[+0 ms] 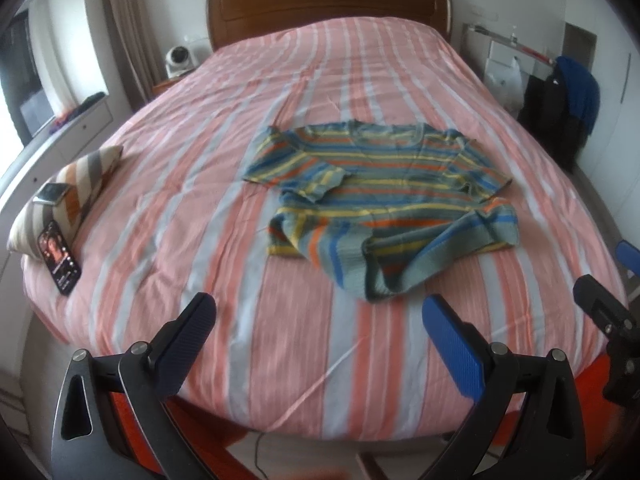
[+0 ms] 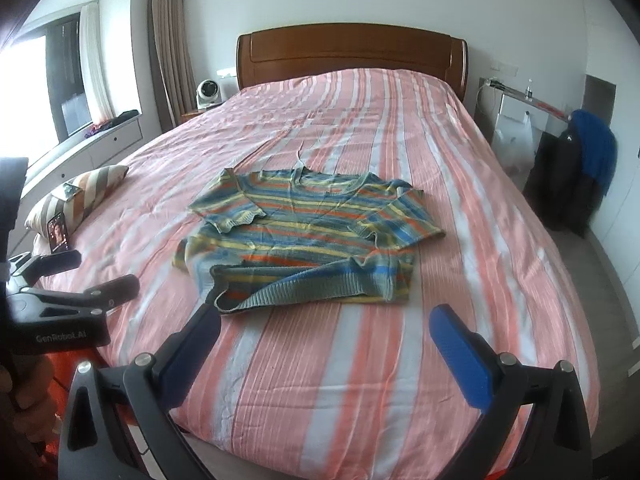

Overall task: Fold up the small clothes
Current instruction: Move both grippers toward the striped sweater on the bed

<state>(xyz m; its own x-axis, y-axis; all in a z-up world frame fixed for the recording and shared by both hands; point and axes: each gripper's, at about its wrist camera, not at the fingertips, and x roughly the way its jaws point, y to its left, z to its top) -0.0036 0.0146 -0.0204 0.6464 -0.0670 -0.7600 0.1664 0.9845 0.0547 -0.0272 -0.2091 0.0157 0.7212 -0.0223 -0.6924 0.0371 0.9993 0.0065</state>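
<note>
A small knitted top with blue, orange and yellow stripes (image 1: 384,192) lies on the pink striped bedspread (image 1: 256,240), neck toward the headboard, its hem rumpled and turned up toward me. It also shows in the right wrist view (image 2: 312,236). My left gripper (image 1: 318,306) is open and empty, held above the near edge of the bed, short of the hem. My right gripper (image 2: 326,320) is open and empty, just short of the hem. The right gripper shows at the right edge of the left wrist view (image 1: 608,312); the left gripper shows at the left of the right wrist view (image 2: 76,280).
A striped cushion (image 1: 76,188) with a phone (image 1: 58,256) leaning on it sits at the bed's left edge. A wooden headboard (image 1: 328,4) is at the far end. Dark and blue clothes (image 1: 568,100) hang to the right of the bed. A small white fan (image 1: 180,60) stands by the headboard.
</note>
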